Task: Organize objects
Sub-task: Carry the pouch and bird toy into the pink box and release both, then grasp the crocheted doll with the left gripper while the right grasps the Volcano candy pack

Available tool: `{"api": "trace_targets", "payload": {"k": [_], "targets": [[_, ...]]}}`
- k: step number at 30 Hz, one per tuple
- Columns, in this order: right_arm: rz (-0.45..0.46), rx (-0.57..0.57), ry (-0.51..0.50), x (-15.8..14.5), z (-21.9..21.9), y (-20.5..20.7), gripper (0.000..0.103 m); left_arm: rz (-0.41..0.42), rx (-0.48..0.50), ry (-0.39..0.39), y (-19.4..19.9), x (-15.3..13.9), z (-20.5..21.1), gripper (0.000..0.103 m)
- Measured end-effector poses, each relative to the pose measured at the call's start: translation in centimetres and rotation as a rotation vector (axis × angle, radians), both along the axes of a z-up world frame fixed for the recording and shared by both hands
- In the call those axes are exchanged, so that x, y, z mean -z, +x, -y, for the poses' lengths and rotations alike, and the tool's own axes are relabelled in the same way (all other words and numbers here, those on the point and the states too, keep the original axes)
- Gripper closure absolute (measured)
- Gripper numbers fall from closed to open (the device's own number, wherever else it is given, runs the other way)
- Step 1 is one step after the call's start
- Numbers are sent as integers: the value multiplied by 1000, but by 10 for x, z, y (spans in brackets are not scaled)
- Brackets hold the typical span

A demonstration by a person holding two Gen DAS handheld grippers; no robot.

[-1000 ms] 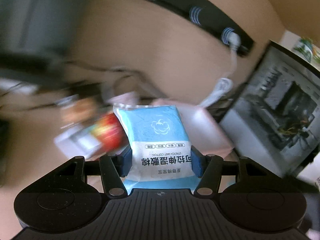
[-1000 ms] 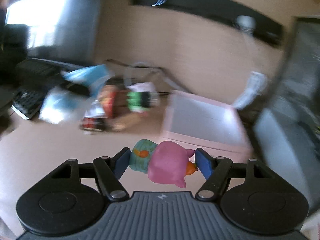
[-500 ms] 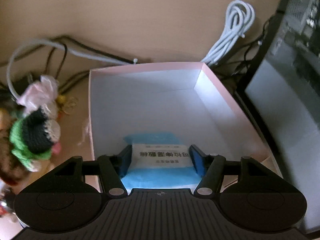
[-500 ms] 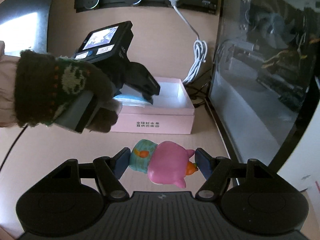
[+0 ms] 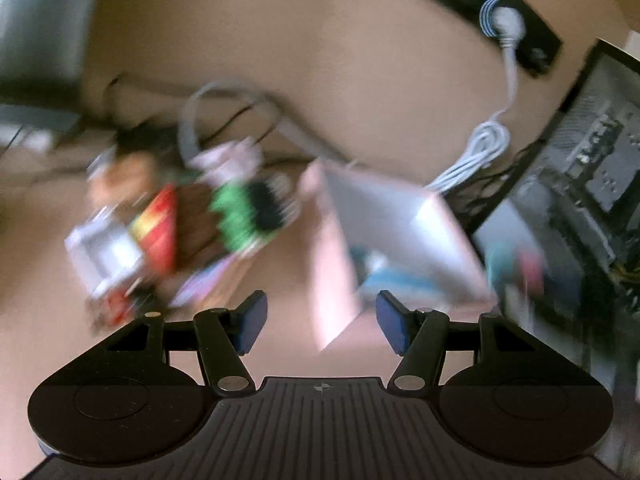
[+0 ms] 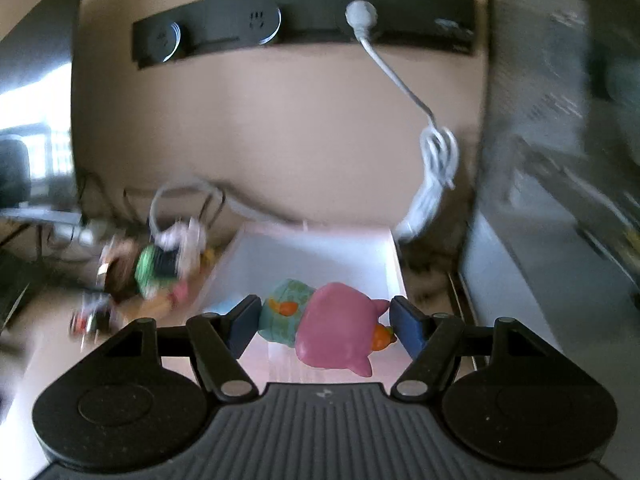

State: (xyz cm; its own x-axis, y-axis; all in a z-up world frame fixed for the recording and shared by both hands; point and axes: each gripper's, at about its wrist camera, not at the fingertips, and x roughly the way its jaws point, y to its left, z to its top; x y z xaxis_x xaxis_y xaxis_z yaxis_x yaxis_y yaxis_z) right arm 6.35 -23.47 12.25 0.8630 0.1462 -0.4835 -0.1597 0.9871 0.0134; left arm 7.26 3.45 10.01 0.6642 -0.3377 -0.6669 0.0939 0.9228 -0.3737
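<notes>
The left gripper (image 5: 318,326) has nothing in it. Its two blue pads (image 5: 250,320) stand apart with only bare desk and a corner of the pink box (image 5: 332,280) showing between them. This picture is very blurry. The pink box sits a bit right of the middle of the frame, open at the top and white inside. A blue and white packet (image 5: 394,280) lies inside it, near the front wall. To the left of the box is a messy pile of small things (image 5: 180,232): something green and black, something red and yellow, something white. I cannot tell what each one is. A white cord (image 5: 480,152) hangs in loops at the upper right, beside a dark computer case (image 5: 580,200) with a see-through side.

The right gripper (image 6: 324,326) has hold of a toy (image 6: 324,330). The toy has a pink head, a teal body and an orange bit at one end. It lies sideways, and both blue pads press on its ends. The toy is held low in the middle of the frame, right in front of the pink box (image 6: 396,264), above its near edge. A bit of blue (image 6: 220,306) peeks from the box's lower left corner. The blurry pile (image 6: 160,268) lies left of the box. A black socket strip (image 6: 304,20) runs across the wall at the top, with a white plug (image 6: 360,14) in it.
</notes>
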Motion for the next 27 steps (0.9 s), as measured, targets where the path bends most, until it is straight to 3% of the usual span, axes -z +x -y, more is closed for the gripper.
{"api": "trace_targets", "payload": {"k": [2,5,8,12,15,19,23,27], "targets": [[6,-3,36,-7,-10,43,30,-32,-39,-10,-15,11,-18,38],[-57,-20,72,-8,-23,94,21,-61,-88,-13,-33,20,-43,38],[-109,-13,93,-6,-30,106,21,-45,-102,33,-43,21,-63,38],[-135,-45,115,2,-31,64,21,44,-22,141,-35,12,-64,38],[-141,-55,48,9,-39,14,19,158,120,271,-12,-3,-53,38],[-164,-57,-37,22,-47,-46,19,235,322,432,31,-11,-30,38],[-186,-63,-90,26,-58,-89,16,197,463,604,77,5,-11,37],[-207,-36,-104,29,-64,-116,10,172,468,684,110,20,-4,34]]}}
